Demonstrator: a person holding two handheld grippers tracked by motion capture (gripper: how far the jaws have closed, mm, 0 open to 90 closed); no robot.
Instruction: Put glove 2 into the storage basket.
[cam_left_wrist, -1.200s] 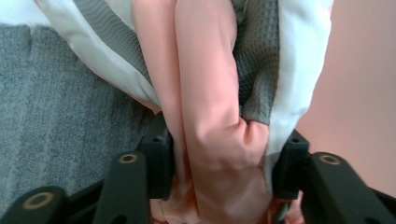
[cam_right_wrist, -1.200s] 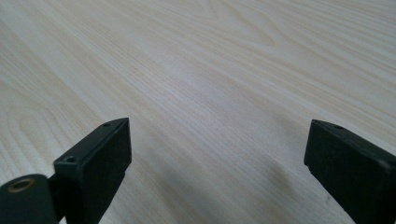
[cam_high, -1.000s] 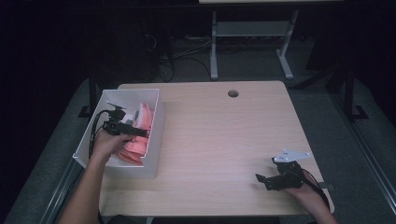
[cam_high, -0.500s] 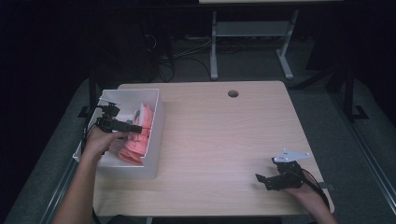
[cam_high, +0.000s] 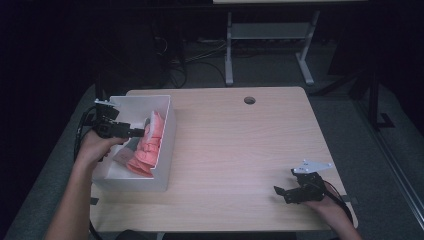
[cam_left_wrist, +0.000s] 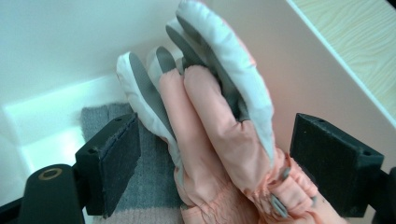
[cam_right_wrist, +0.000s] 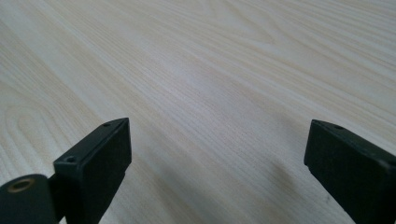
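Gloves (cam_left_wrist: 219, 154) of pink and white padded cloth, with grey strips on the fingers, lie inside a white box (cam_high: 167, 145) that stands on the left part of the wooden surface (cam_high: 240, 150). In the high view the gloves (cam_high: 147, 147) rest along the right wall of the box, and their fingers point to the far end. Under them, in the left gripper view, a grey knitted cloth (cam_left_wrist: 154, 172) lies flat on the bottom of the box.

The left tongs (cam_high: 137, 132) are held by the person's left hand (cam_high: 92, 147) above the box and reach toward the gloves. In the left gripper view these tongs (cam_left_wrist: 215, 170) are spread wide, one jaw on each side of the gloves. The left jaw stands over the grey cloth, just beside the white edge of a glove, and the right jaw stands near the pink wall of the box. I cannot tell whether either jaw touches the gloves, but the jaws do not press them.

The right tongs (cam_high: 280, 191) are at the near right corner of the surface, well apart from the box, in the person's right hand (cam_high: 325, 200). In the right gripper view they (cam_right_wrist: 219, 172) are also spread wide, low over the bare wood, with nothing between the jaws.
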